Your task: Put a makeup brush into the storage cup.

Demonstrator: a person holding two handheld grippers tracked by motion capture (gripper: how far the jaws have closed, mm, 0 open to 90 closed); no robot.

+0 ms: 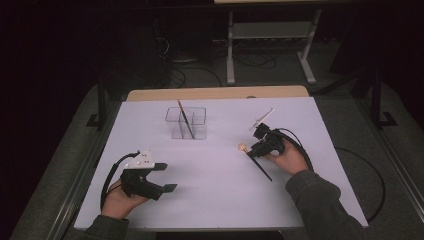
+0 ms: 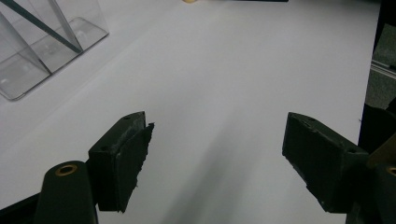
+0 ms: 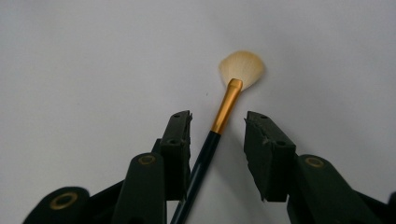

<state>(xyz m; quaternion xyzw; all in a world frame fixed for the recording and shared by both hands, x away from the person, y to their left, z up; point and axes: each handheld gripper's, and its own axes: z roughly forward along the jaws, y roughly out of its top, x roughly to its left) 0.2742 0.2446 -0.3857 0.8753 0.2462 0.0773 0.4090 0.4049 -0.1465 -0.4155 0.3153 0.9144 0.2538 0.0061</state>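
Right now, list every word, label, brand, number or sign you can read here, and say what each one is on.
None: no readable text on the fan brush, the clear organizer, the white table cover, the left gripper or the right gripper.

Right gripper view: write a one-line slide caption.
Right gripper straddles a fan brush lying on the white table.

organizer: clear plastic box [image 1: 186, 123] with compartments, toward the far side of the table [image 1: 210, 205]
inside it: one thin dark brush [image 1: 185, 118], leaning tilted — can't tell which compartment
table: white top, wooden strip [image 1: 215, 93] along the far edge
background: dark floor, a grey metal stand [image 1: 270, 31], loose cables
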